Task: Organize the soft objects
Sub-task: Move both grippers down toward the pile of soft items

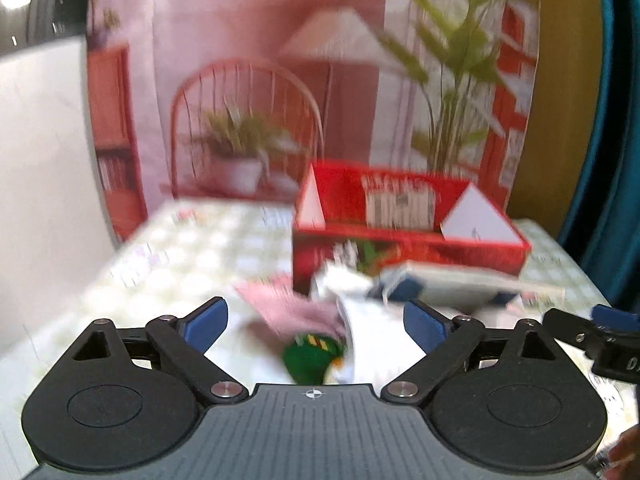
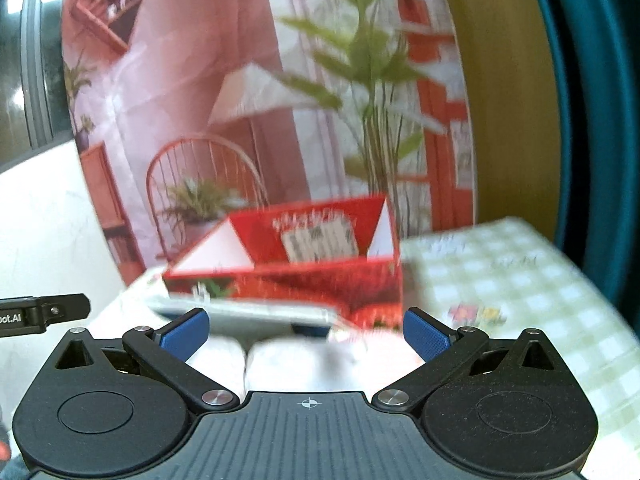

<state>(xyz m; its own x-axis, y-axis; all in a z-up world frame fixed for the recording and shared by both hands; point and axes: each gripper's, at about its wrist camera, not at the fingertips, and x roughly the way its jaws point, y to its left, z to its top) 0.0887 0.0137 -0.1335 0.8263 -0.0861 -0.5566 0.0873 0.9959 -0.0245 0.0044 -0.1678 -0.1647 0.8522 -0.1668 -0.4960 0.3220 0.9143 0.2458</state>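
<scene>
Soft objects: a blurred heap on the checked tablecloth (image 1: 168,256), just in front of the red box (image 1: 404,240). In the left wrist view the heap shows a pink striped cloth (image 1: 292,312), a white cloth (image 1: 372,320) and a green piece with a yellow-striped patch (image 1: 312,354); what exactly each item is I can't tell through the motion blur. In the right wrist view the near part reads as white rolled bundles (image 2: 280,364).

A flat white-and-blue item (image 1: 448,284) lies between the heap and the box, touching or just against the box front; unclear which.

Left gripper (image 1: 316,322): jaws wide apart, blue pads either side of the heap, nothing pressed between them. Contact with the cloth can't be confirmed.

Right gripper (image 2: 306,334): jaws also wide apart, above the white bundles, nothing clamped. It shows at the right edge of the left view too.

Red box is open-topped, a label card standing inside. Printed room backdrop (image 2: 248,80) stands behind the table.
</scene>
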